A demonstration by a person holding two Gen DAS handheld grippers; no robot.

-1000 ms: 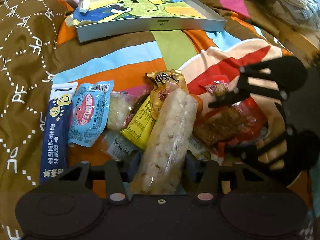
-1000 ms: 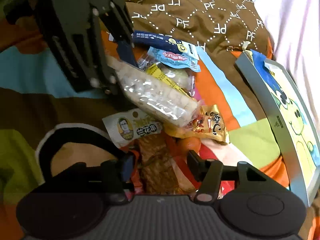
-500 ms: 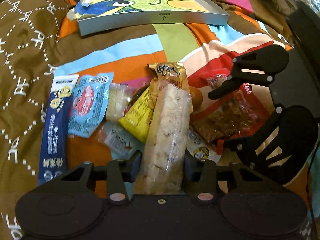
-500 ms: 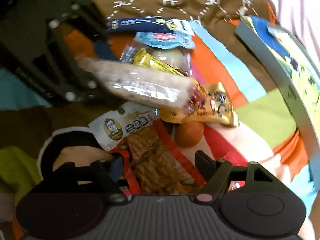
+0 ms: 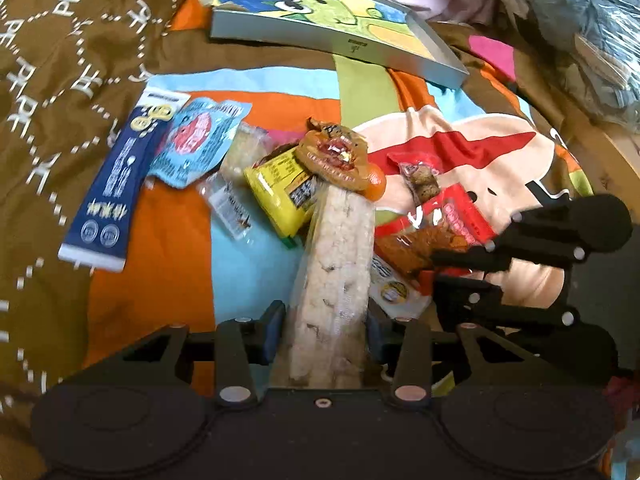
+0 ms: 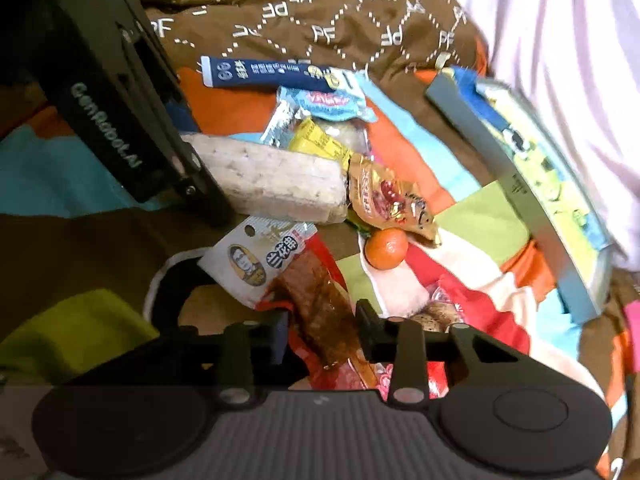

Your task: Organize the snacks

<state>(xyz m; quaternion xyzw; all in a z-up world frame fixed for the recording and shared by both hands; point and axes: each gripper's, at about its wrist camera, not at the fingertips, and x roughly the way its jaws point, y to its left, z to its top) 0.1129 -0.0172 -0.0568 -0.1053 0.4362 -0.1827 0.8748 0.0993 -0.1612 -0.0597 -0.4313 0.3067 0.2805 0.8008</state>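
Clear-wrapped rice bar clamped in your left gripper — right gripper just closed on the red pack.

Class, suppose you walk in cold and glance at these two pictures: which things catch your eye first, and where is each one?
First, the long rice cracker pack, gripped in the left hand-held gripper above the snack heap. Next, the red pack of brown strips lies between the fingers of the right hand-held gripper, with a small orange just beyond it. Behind the heap, a shallow grey box with a bright cartoon inside lies on the striped blanket.
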